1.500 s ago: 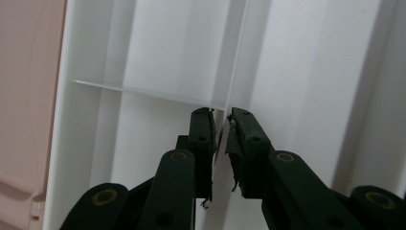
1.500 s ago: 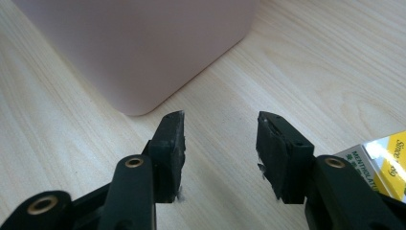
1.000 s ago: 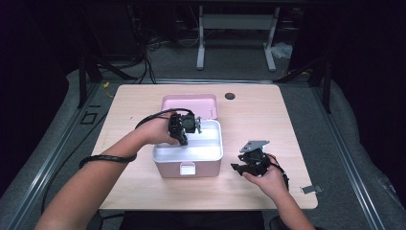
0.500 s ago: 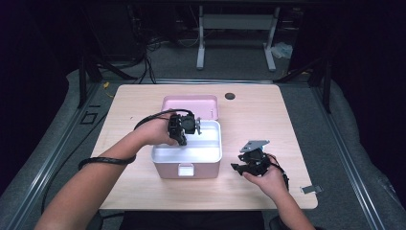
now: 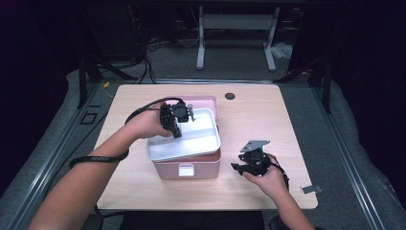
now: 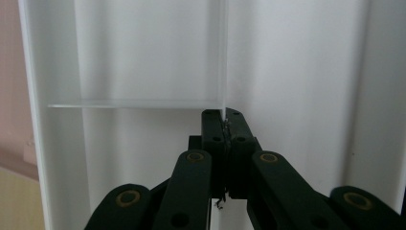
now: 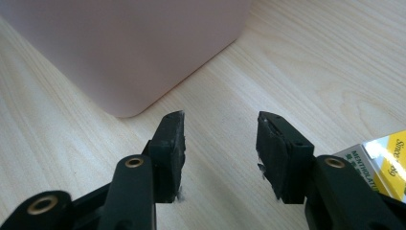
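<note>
left claw [image 5: 178,125] clamped on white plastic divided tray's [image 5: 201,143] partition, tilted above pink plastic box [image 5: 201,168]; right claw [image 7: 220,139] wide, empty (on worktop [image 5: 268,110]).

Tray tilting above the box, mid-table

We are seeing the tray [image 5: 201,136] sitting partly over the box [image 5: 187,167], with the left gripper [image 5: 177,130] pinching the tray's divider [image 6: 224,72]; the lid [image 5: 203,101] is lying just behind them, the right gripper [image 5: 239,167] is resting on the table [image 5: 268,110] to the box's right, and a small packet [image 7: 383,160] is lying beside it.
</note>
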Demonstrator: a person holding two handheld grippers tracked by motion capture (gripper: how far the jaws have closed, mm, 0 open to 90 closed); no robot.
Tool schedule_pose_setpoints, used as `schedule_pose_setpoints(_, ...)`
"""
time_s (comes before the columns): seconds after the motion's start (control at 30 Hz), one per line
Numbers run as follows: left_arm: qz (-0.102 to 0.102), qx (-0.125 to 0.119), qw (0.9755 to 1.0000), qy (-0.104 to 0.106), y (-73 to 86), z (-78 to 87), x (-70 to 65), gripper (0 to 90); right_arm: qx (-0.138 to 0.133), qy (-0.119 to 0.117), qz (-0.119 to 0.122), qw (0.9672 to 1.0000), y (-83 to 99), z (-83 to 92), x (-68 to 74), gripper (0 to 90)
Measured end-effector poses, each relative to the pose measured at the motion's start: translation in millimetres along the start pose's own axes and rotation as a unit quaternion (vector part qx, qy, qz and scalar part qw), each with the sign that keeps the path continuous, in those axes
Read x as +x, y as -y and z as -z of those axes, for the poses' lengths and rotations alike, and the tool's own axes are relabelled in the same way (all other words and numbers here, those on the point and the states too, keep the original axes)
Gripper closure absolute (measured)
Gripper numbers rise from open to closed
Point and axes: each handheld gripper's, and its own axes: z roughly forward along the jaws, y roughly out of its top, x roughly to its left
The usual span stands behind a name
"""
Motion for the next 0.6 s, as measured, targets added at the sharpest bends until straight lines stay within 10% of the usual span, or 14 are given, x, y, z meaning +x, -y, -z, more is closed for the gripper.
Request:
schedule_pose_setpoints(0.17,0.059,-0.023,0.9978,0.02,25.3,2.8,11.1,89.1,0.001,0.002,-0.004,1.0,0.4,0.5,-0.4,52.6)
schedule_pose_setpoints(0.37,0.132,-0.049,0.9896,0.032,73.2,7.3,25.7,89.1,-0.009,0.002,0.003,1.0,-0.5,2.1,1.3,52.6)
schedule_pose_setpoints(0.6,0.212,-0.078,0.9739,0.021,143.5,14.3,37.6,89.1,-0.007,0.003,0.009,0.9999,-1.8,1.5,3.0,52.6)
